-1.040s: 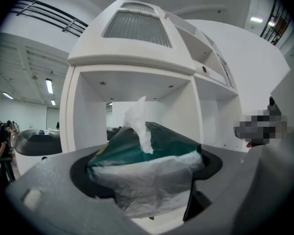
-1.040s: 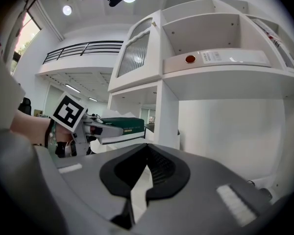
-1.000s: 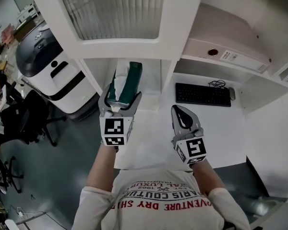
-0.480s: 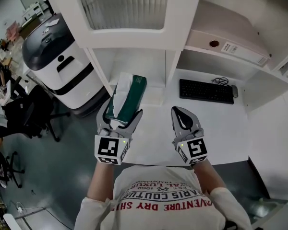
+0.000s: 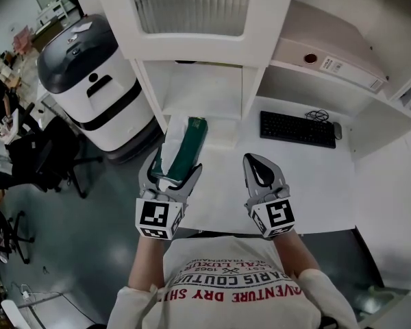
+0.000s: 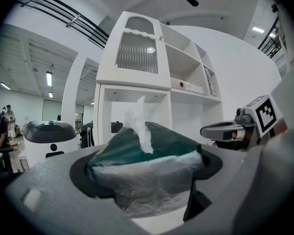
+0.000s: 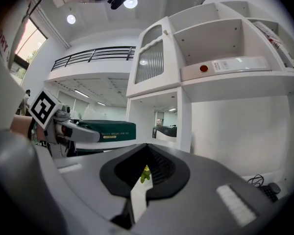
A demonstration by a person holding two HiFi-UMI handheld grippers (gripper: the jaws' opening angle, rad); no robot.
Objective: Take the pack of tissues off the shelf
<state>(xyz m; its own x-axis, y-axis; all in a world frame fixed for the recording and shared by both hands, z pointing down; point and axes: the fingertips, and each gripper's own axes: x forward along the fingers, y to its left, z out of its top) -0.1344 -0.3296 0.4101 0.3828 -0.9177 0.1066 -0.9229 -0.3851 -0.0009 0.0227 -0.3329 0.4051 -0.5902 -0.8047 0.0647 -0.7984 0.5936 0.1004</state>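
The pack of tissues (image 5: 183, 148) is dark green with a clear wrapper and a white tissue sticking out of its top. My left gripper (image 5: 172, 171) is shut on its near end and holds it level over the left part of the white desk (image 5: 308, 177), out in front of the shelf's open lower compartment (image 5: 205, 91). In the left gripper view the pack (image 6: 152, 165) fills the space between the jaws. My right gripper (image 5: 261, 164) hangs beside it to the right, shut and empty. In the right gripper view the held pack (image 7: 110, 130) shows at the left.
A black keyboard (image 5: 298, 129) and a mouse lie at the desk's back right. A flat binder (image 5: 329, 64) sits on the upper right shelf. A grey-and-white machine (image 5: 89, 81) stands left of the cabinet, with office chairs (image 5: 41, 163) beyond it.
The left gripper has drawn back from the shelf with the pack in it, so the compartment now lies further off. The right gripper has drawn back a little too.
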